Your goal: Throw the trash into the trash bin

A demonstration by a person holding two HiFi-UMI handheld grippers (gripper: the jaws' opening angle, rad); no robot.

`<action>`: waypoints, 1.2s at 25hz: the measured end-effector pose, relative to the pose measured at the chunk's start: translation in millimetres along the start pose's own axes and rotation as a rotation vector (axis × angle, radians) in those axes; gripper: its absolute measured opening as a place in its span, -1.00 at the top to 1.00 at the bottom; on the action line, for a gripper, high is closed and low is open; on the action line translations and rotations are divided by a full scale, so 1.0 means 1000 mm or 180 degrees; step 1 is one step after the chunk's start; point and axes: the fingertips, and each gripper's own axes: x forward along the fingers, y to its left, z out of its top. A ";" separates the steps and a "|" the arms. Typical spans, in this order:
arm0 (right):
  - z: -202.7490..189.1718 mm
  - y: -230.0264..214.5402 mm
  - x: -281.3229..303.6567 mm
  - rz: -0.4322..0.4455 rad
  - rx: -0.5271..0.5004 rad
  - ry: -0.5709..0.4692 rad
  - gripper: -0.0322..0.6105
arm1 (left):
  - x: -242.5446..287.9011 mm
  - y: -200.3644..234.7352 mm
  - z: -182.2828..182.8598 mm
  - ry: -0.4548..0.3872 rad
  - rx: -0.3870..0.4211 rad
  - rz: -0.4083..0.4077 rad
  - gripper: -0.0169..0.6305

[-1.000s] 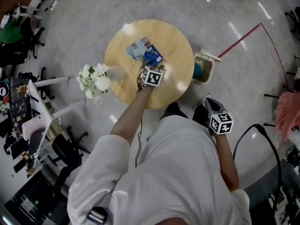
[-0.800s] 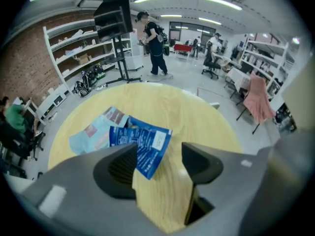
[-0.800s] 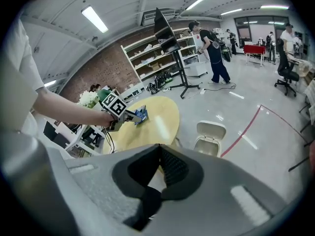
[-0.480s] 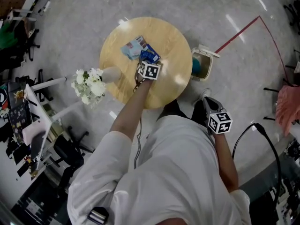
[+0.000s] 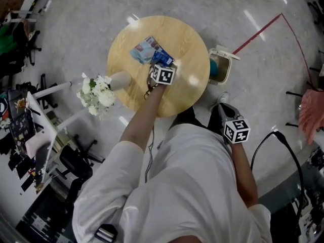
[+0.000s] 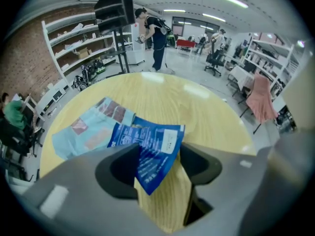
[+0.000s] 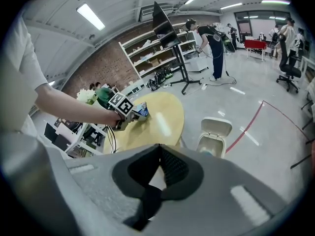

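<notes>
Trash, two pieces on round pale-wood tabletop (image 5: 187,44): dark blue foil packet (image 6: 156,146), long axis 12-to-6, lower corner between the closing, not yet pinching jaws of left hand-held gripper (image 6: 158,154); light blue packet (image 6: 88,132) at 10 o'clock. Right hand-held gripper (image 7: 158,149): pressed together, empty, farther off. White open-lidded trash bin (image 5: 226,71), one, on floor at tabletop's 3 o'clock.

The person wears a loose, creased white shirt (image 5: 187,186) whose short sleeves (image 5: 115,161) leave the forearms bare. Both the left gripper (image 6: 160,167) and right gripper (image 7: 158,167) are matt grey with dark hollowed jaws, and each carries a white cube (image 5: 163,75) printed with black square markers. A thin dark cable (image 5: 150,156) runs beside the left forearm. The left jaws are closing, a blue packet (image 6: 155,151) between them.
</notes>
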 end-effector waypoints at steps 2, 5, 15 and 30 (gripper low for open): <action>0.002 0.001 0.002 0.0007 -0.0004 0.0003 0.90 | 0.000 0.002 0.000 -0.0013 -0.0008 0.0025 0.15; 0.005 0.003 0.005 0.0014 -0.0017 0.0003 0.90 | -0.002 0.007 -0.001 -0.0034 0.0009 0.0052 0.31; 0.012 0.008 0.007 0.0010 -0.0056 -0.0038 0.90 | -0.011 0.009 -0.003 -0.0068 0.0137 0.0011 0.54; 0.013 0.011 0.001 0.0022 -0.0098 -0.0165 0.89 | -0.051 -0.014 -0.002 -0.0287 0.0120 0.0029 0.54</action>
